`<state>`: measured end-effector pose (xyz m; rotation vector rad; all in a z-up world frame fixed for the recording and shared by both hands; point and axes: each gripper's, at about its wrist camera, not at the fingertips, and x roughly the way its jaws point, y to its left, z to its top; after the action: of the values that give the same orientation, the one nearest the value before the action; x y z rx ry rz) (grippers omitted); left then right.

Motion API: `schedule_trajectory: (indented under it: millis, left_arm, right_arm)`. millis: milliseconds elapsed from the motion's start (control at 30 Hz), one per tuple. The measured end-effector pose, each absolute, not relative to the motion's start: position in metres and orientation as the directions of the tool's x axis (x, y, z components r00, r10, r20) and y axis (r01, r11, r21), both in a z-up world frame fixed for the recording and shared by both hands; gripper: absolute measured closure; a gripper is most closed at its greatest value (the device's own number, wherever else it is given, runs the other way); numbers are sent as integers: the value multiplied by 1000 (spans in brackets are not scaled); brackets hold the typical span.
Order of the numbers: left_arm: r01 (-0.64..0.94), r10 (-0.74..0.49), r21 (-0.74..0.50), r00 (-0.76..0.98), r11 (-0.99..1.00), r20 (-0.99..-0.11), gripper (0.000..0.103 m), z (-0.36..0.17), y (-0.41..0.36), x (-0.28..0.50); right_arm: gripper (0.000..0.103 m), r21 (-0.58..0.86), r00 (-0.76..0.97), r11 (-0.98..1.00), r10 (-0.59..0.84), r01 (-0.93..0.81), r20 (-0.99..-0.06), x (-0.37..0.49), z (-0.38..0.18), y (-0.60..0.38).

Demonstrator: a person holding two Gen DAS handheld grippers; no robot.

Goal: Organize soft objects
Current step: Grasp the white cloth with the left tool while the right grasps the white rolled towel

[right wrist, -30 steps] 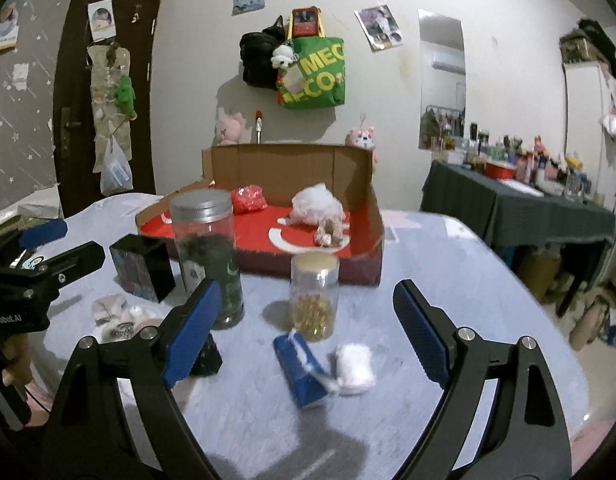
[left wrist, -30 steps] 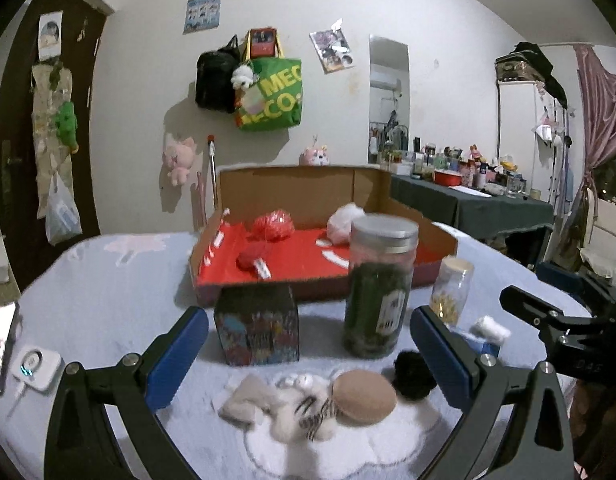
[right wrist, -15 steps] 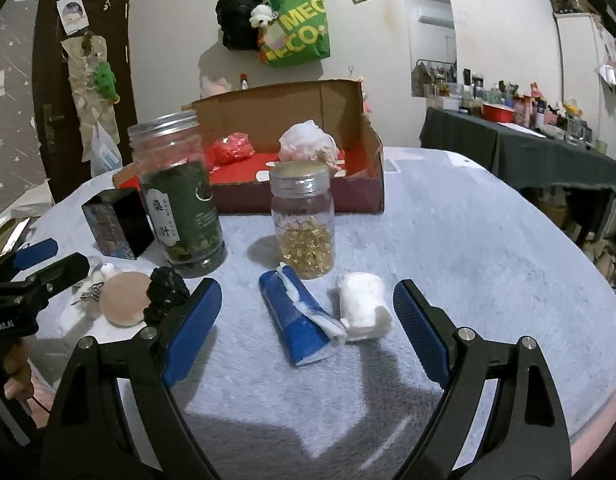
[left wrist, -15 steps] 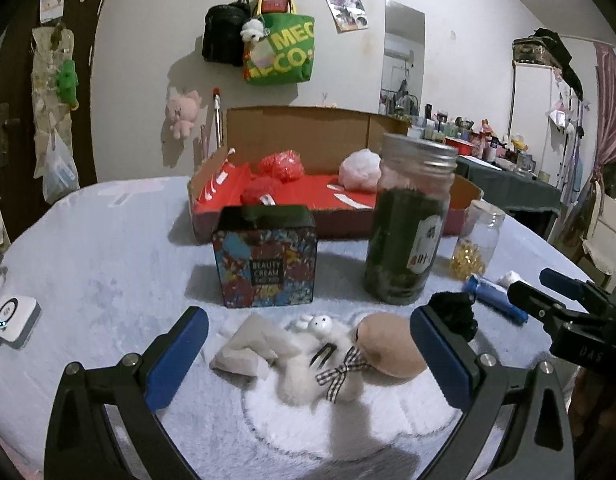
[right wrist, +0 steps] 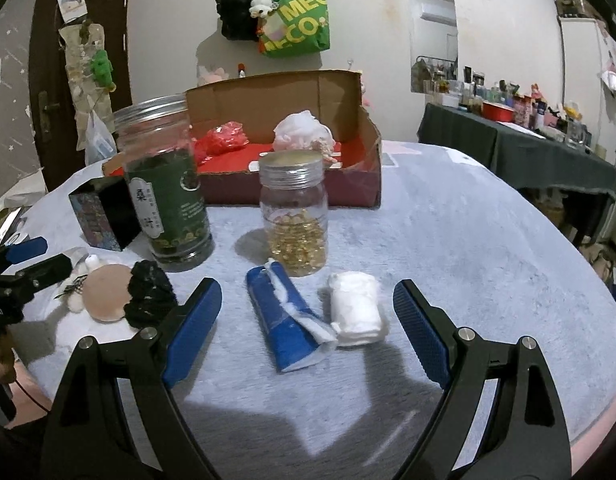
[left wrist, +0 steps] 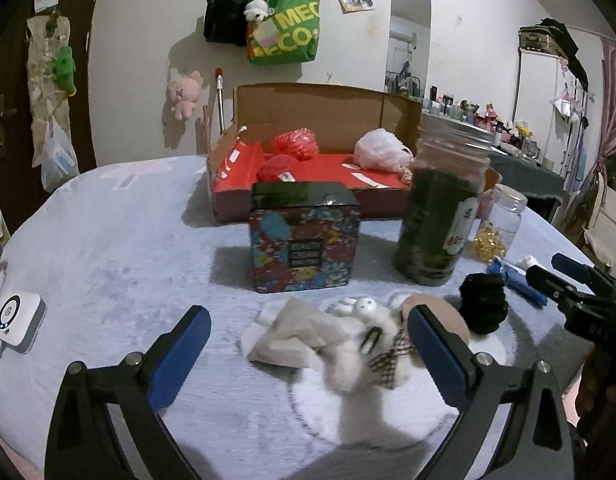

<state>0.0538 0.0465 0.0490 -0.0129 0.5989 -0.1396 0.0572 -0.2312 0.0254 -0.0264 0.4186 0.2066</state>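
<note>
A white fluffy toy with a checked bow (left wrist: 364, 354) lies on a folded beige cloth (left wrist: 295, 334), between the blue fingers of my left gripper (left wrist: 308, 338). Its jaws are closing and the pads stand clear of the toy. A tan round pad (left wrist: 452, 318) and a black scrunchie (left wrist: 484, 300) lie to the right. My right gripper (right wrist: 308, 308) is open around a blue roll (right wrist: 285, 320) and a white cotton roll (right wrist: 356, 308), touching neither. The open cardboard box (left wrist: 308, 100) with a red floor holds red soft things and a white pouf (left wrist: 382, 150).
A patterned tin (left wrist: 303, 236), a tall green jar (left wrist: 440, 208) and a small jar of gold capsules (right wrist: 293, 220) stand between the soft things and the box. A white device (left wrist: 13, 322) lies at the left. A dark table with clutter (right wrist: 520, 136) is behind right.
Both grippers came down and forward toward the tabletop. The fluffy toy and cloth now sit between the left fingers, and the rolls between the right fingers. The left jaws narrowed slightly.
</note>
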Motion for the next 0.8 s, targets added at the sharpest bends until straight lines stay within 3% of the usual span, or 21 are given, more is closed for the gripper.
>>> schedule_trajectory:
  millis: [467,667,733,800]
  left_arm:
    - [141,-141,-50,768,989,-624,18,38,66,66]
    - [161,-162,-59,760,985,-630,28,37,67,70]
    - [186,-194,-80,749,979,-634,43,36,67,72]
    - [211,-224,-98,738,972,-636,69,35,66,73]
  right_arm:
    - [16,119,876,977,212,-178,-433,72,29,-267]
    - [36,170,857,971,230,-169,-461,79,25,-276]
    - [49,178,837,969,239,-172,-493,85,20,-277]
    - [72,195,825,964,255,-179,-505,87,17,-279]
